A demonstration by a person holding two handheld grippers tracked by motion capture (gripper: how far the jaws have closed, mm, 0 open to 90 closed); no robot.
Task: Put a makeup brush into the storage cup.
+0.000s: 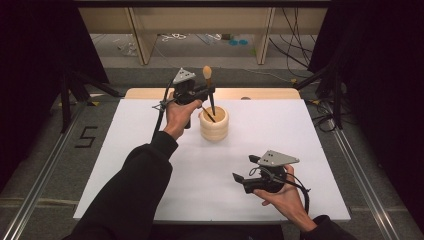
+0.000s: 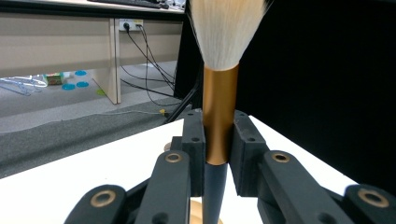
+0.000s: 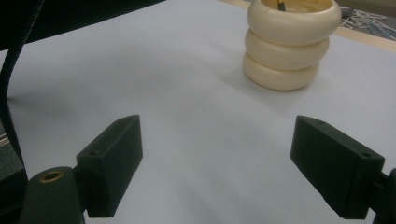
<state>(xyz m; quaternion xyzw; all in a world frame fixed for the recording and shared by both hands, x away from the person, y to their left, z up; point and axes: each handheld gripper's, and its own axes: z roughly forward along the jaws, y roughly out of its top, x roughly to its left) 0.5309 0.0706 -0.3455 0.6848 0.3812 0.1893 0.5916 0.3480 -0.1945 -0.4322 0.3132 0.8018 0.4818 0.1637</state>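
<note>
A makeup brush (image 1: 207,75) with a pale bristle head, copper ferrule and dark handle stands upright. My left gripper (image 1: 211,91) is shut on it, and its lower end reaches into the cream ribbed holder (image 1: 214,125). In the left gripper view the pads clamp the brush (image 2: 219,112) at the ferrule, bristles up. A second dark handle (image 1: 208,117) leans inside the holder. My right gripper (image 1: 245,168) rests low at the near right, open and with nothing between its pads. The right gripper view shows its gap (image 3: 217,158) facing the holder (image 3: 289,42) farther off.
A white board (image 1: 150,165) covers the wooden table. Black curtains flank both sides, and metal floor rails run along the table's left and right. Wooden furniture legs and loose cables lie on the floor beyond the far edge.
</note>
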